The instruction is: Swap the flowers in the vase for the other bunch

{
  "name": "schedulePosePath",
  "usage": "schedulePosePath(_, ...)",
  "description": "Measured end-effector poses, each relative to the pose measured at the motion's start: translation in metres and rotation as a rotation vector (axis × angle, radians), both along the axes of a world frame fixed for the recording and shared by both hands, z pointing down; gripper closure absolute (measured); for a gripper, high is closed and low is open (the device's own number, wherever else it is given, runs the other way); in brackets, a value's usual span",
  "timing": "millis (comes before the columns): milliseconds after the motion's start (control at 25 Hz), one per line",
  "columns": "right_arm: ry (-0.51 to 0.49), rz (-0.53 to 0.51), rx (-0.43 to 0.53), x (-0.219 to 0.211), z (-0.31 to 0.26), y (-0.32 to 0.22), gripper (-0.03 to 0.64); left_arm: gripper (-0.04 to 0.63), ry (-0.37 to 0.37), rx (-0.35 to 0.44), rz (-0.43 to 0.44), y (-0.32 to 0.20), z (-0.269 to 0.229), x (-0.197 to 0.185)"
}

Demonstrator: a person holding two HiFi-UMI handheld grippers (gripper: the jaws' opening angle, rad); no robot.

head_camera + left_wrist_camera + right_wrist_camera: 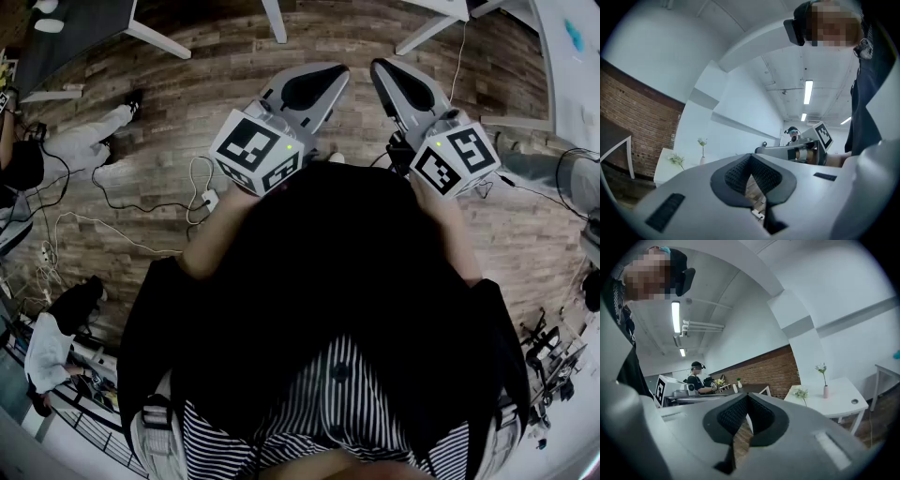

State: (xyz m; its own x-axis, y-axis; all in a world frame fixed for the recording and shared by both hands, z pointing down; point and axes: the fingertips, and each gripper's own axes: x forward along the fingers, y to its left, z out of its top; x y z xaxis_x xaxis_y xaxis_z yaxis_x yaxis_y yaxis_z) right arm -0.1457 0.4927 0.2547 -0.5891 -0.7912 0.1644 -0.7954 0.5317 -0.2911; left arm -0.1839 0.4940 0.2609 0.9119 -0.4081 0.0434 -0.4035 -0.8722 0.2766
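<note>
Heads up: the left gripper (750, 158) and right gripper (747, 397) are both pinched together on nothing, with the vase (826, 391) and other bunch (801, 393) well off on that white table (839, 401), so I reckon reaching in closed could tip that skinny vase.

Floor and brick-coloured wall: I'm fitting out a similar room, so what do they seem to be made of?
The floor looks like matte wood or wood-look planks, going by its brown grain and staggered seams. The wall looks like bare red-brown brick with pale mortar lines. Whether it is solid brick or a veneer can't be told.
</note>
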Motion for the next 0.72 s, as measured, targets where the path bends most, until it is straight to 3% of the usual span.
schedulePosePath(360,0.017,-0.019,-0.022,0.014,0.007,0.002,0.617,0.591,-0.047,0.001,-0.028,-0.021,-0.010,0.002)
schedulePosePath(560,0.016,-0.068,-0.043,0.028,0.006,0.006,0.615,0.591,-0.135,-0.013,0.087,-0.008,-0.008,0.026)
schedulePosePath(720,-0.026,-0.110,-0.040,0.054,-0.001,0.014,0.617,0.591,-0.138,0.011,0.093,-0.010,-0.019,0.051)
